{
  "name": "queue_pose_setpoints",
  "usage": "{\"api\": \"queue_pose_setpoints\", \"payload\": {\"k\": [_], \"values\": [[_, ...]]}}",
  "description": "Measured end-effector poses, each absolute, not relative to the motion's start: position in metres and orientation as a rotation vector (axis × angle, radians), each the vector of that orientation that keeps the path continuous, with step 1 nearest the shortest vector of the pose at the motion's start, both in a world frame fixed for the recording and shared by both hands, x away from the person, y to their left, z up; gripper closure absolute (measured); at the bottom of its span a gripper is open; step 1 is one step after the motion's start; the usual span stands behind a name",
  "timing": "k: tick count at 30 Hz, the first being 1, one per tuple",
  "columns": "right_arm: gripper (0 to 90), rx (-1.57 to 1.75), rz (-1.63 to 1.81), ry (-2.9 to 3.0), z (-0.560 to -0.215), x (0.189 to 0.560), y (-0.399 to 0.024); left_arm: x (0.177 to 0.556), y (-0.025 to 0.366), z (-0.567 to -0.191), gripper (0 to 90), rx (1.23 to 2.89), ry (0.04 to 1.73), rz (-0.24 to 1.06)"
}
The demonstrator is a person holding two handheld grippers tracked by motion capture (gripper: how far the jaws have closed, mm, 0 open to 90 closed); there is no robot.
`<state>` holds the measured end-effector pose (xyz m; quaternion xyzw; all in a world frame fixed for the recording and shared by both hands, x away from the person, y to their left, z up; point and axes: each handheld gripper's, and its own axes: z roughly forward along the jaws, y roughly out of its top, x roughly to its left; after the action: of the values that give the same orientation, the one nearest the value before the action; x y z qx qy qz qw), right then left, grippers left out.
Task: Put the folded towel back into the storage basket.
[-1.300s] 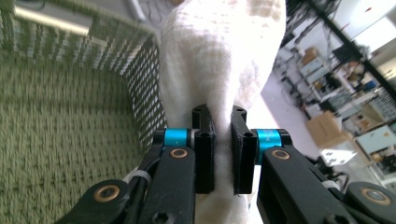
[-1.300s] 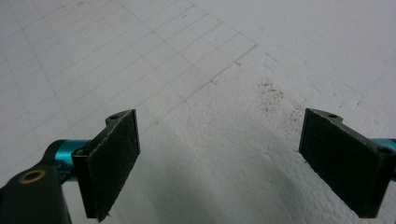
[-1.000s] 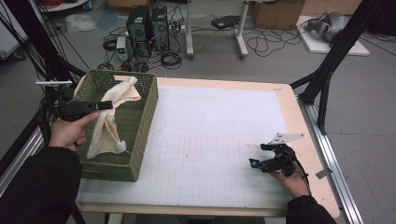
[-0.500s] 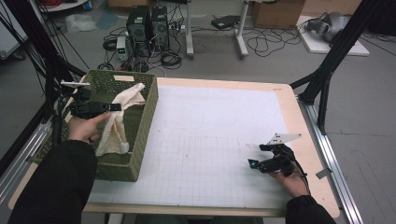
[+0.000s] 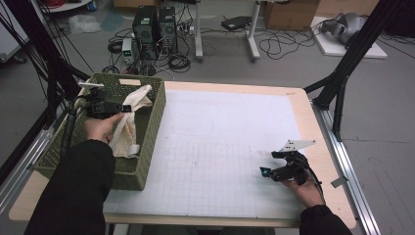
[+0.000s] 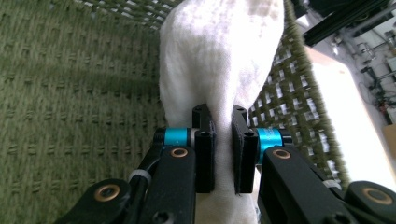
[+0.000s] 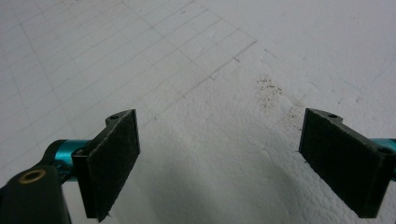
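Observation:
A white cloth [image 5: 128, 128] lies in the green woven basket [image 5: 147, 147] at the table's left, draped up toward the basket's right wall. My left gripper [image 5: 126, 108] is inside the basket, shut on a fold of the white cloth [image 6: 219, 60], which rises between its black pads [image 6: 204, 154]. My right gripper [image 5: 265, 172] rests low over the white gridded mat [image 5: 220, 142] near the table's front right. Its jaws stand wide open over bare mat [image 7: 219, 154], with nothing between them.
The basket's green woven wall [image 6: 70, 93] surrounds the left gripper closely. Black frame struts [image 5: 342, 73] stand at the table's right rear and left. Computers and cables [image 5: 156, 29] sit on the floor beyond the far edge.
My left hand has moved farther into the basket and lower, carrying the cloth with it. The right gripper has stayed where it was.

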<state>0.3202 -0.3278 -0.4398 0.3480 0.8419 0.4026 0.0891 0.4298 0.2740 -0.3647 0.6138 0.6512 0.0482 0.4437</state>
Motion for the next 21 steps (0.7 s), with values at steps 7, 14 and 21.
{"api": "queue_pose_setpoints", "payload": {"k": [7, 14, 21], "values": [[11.5, 1.028, 1.198, 2.509, -0.440, 0.320, -0.327, 0.430, 0.273, -0.369, 82.1, 1.563, 1.640, 0.158], [11.5, 1.026, 1.199, 2.509, -0.440, 0.320, -0.327, 0.432, 0.268, -0.375, 81.9, 1.639, 1.689, 0.219], [11.5, 1.012, 1.196, 2.512, -0.440, 0.320, -0.325, 0.435, 0.257, -0.392, 80.8, 1.841, 1.799, 0.243]]}}
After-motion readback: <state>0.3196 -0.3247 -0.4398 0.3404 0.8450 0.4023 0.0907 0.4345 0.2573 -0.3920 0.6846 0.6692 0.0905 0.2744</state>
